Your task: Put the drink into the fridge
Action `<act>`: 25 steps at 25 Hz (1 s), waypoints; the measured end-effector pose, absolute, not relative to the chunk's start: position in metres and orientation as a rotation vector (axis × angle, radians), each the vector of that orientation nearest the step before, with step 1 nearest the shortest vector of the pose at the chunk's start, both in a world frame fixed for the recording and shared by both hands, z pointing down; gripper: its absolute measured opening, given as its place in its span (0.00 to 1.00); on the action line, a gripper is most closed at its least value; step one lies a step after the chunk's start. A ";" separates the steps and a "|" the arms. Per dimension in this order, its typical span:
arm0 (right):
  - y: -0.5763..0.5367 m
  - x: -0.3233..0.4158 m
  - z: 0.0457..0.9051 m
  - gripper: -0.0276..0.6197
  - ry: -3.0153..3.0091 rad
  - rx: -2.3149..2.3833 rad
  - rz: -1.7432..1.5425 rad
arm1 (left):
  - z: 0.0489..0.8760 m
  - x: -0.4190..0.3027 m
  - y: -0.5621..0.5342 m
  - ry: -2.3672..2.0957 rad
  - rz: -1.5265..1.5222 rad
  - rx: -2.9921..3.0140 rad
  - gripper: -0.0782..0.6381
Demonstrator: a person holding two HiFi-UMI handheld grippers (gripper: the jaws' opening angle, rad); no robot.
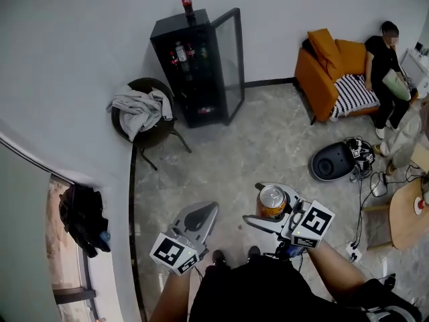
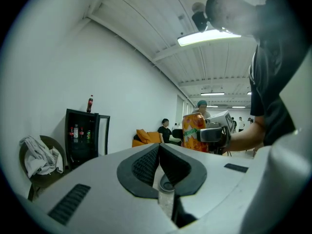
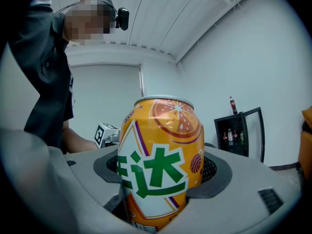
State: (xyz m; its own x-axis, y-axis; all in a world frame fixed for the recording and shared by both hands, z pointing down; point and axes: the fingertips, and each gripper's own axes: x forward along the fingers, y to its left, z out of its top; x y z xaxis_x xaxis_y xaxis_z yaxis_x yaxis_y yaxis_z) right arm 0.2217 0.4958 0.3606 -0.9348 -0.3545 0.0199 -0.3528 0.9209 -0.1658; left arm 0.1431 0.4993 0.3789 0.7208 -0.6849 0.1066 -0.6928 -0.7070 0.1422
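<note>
An orange soda can [image 1: 272, 201] stands upright between the jaws of my right gripper [image 1: 275, 210], which is shut on it; the can [image 3: 162, 159] fills the right gripper view. My left gripper [image 1: 200, 218] is shut with nothing in it, and its jaws meet in the left gripper view [image 2: 159, 165]. The small black fridge [image 1: 194, 69] stands against the far wall with its glass door [image 1: 230, 62] swung open and bottles on its shelves. A cola bottle [image 1: 186, 1] stands on its top. The fridge [image 3: 239, 134] is well away from both grippers.
A round chair [image 1: 144, 116] draped with grey cloth sits left of the fridge. An orange sofa [image 1: 335, 79] with a seated person [image 1: 385, 59] is at the far right. A dark round device [image 1: 333, 161] with cables lies on the floor. A wooden table [image 1: 405, 213] is at right.
</note>
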 end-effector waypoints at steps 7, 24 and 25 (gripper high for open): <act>0.486 0.228 0.364 0.57 3.082 -0.507 -0.267 | 0.385 0.142 0.491 -1.183 0.069 2.692 0.12; 0.367 0.171 0.375 0.57 3.110 -0.574 -0.303 | 0.401 0.091 0.363 -1.109 -0.016 2.702 0.12; 0.356 0.165 0.374 0.57 3.115 -0.583 -0.299 | 0.400 0.084 0.352 -1.103 -0.025 2.704 0.12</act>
